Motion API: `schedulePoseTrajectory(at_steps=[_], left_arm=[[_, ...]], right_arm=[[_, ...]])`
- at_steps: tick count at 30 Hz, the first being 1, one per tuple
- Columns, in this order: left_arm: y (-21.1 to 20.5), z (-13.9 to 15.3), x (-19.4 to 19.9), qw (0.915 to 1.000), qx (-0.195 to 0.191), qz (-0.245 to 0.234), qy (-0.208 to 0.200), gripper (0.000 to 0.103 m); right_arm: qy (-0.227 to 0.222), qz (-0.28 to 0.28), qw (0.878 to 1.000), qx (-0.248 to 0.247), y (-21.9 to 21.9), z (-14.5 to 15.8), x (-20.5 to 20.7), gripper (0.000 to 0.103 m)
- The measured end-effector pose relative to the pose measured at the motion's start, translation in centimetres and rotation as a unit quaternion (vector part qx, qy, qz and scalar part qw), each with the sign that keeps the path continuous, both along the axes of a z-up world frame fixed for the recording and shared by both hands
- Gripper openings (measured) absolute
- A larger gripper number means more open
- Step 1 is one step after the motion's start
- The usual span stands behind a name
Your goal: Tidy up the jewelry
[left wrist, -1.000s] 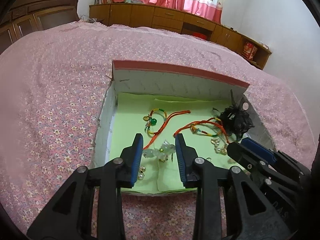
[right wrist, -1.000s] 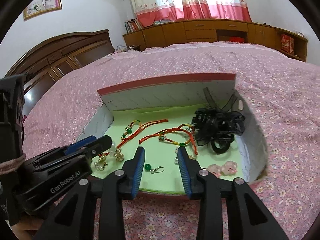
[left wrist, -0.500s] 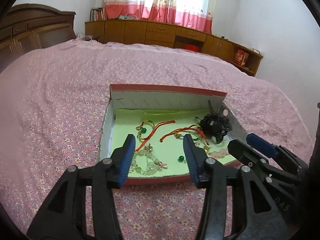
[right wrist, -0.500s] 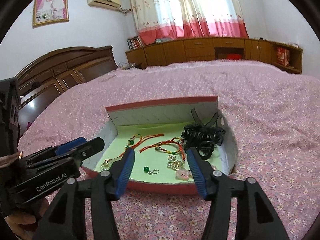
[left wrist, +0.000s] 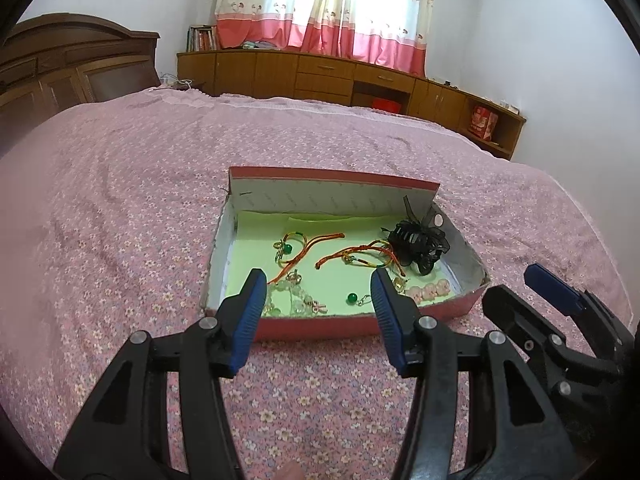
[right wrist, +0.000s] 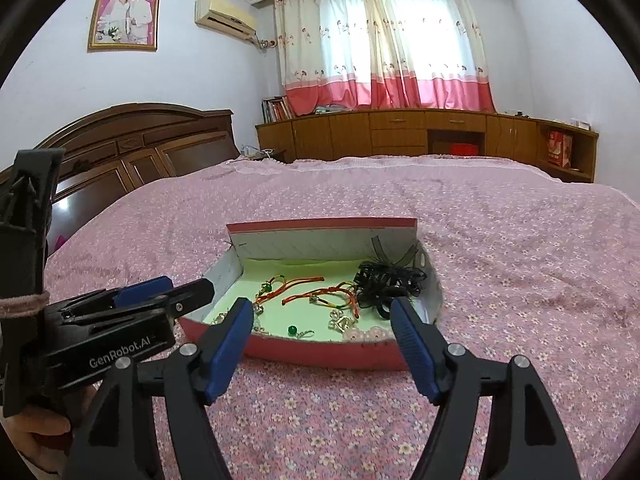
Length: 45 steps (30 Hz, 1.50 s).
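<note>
Across the pink bedspread we see the red box holding the jewelry: black hair clip, red cords, green bead; our left gripper and right gripper, both spread wide and empty, hover short of it, fitting either reaching in or finishing.

Matt cardboard box (green paper lining) on floral cloth bedspread.

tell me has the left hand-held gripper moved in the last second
Yes. The left hand-held gripper has pulled back and up from the box: a second ago its open fingertips sat over the green lining, and now they stand at the box's near wall.
</note>
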<state>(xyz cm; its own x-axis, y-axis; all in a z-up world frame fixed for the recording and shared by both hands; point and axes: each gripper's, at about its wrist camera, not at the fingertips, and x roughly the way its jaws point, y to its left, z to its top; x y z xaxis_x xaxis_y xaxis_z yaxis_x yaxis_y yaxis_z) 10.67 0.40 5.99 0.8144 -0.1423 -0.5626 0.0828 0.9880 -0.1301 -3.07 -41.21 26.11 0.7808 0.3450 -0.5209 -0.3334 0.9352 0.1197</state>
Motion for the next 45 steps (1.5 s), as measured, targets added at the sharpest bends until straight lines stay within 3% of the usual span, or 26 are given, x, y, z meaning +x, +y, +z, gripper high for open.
schedulePoseTrajectory(at_steps=[45], left_arm=[[-0.2, -0.5, -1.8, 0.9998, 0.016, 0.012, -0.006, 0.046]], right_arm=[[0.012, -0.024, 1.000, 0.014, -1.7, -1.0, -1.3, 0.075]])
